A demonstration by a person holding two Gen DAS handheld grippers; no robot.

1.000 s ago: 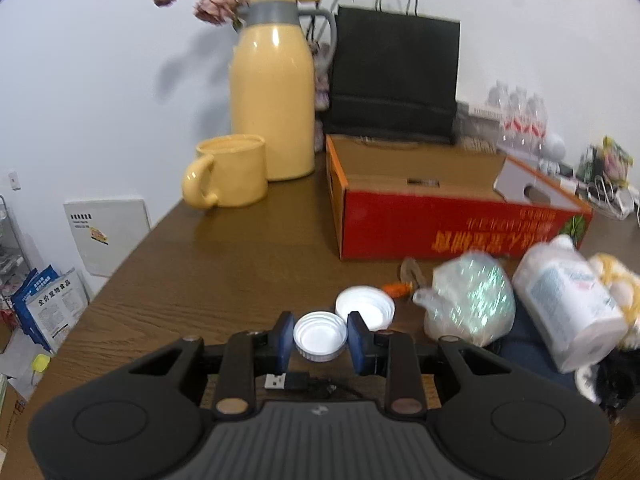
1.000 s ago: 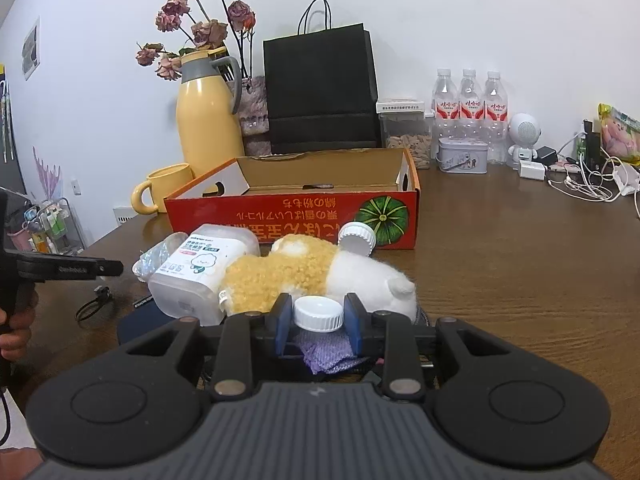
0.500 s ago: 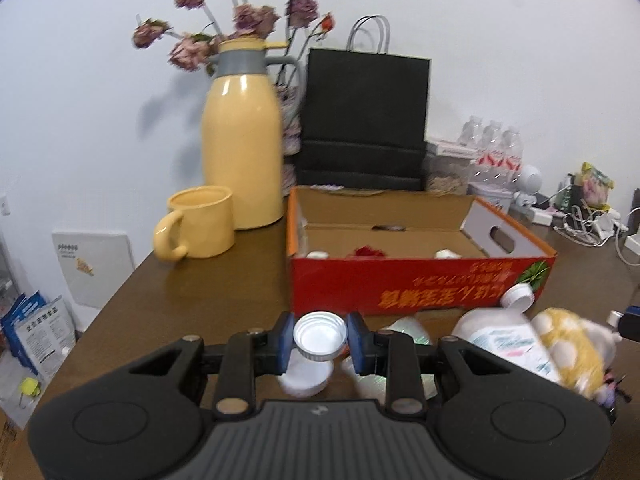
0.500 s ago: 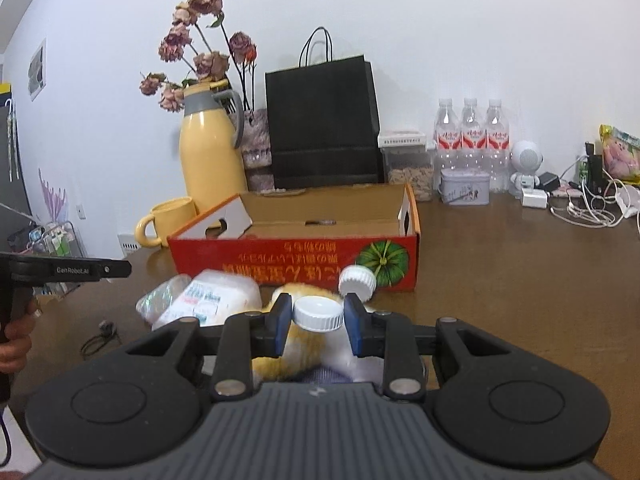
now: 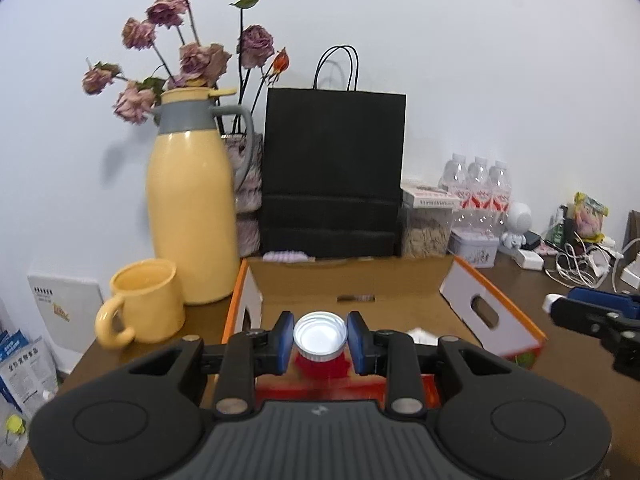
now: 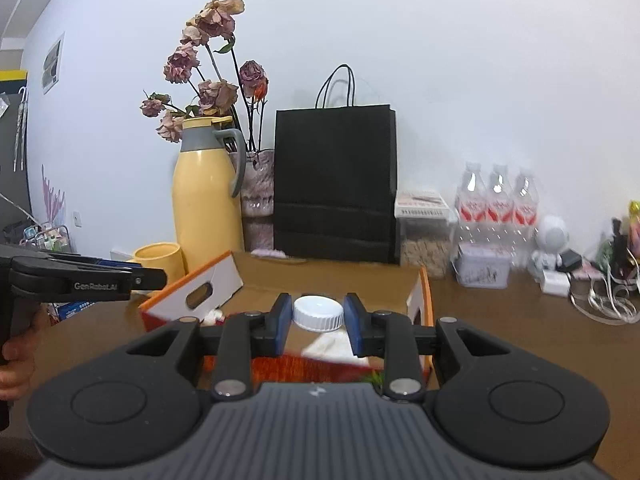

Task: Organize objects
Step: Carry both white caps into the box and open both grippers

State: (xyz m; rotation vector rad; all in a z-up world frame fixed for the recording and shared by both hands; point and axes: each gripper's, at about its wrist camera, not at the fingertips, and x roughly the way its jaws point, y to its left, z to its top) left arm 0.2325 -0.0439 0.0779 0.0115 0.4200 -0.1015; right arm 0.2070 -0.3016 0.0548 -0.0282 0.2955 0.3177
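Observation:
My left gripper [image 5: 320, 338] is shut on a white bottle cap [image 5: 320, 336] held hollow side up, hanging over the open red cardboard box [image 5: 496, 316]. A red item [image 5: 320, 366] lies in the box just below the cap. My right gripper [image 6: 318, 316] is shut on another white cap [image 6: 319, 312], top side up, above the same box [image 6: 424, 300]. White crumpled paper [image 6: 332, 346] lies inside. The right gripper's fingers [image 5: 592, 312] show at the right edge of the left wrist view. The left gripper [image 6: 120, 278] reaches in from the left of the right wrist view.
Behind the box stand a yellow thermos [image 5: 190, 216] with dried flowers, a yellow mug [image 5: 144, 306], a black paper bag [image 5: 334, 172], a jar [image 5: 426, 232], water bottles [image 5: 478, 184], a tin [image 5: 474, 246] and a white toy robot [image 5: 518, 224]. Cables [image 6: 604, 300] lie at the right.
Both grippers rose and moved forward with their caps, from above the plush toy and bottle clutter on the table to over the open box.

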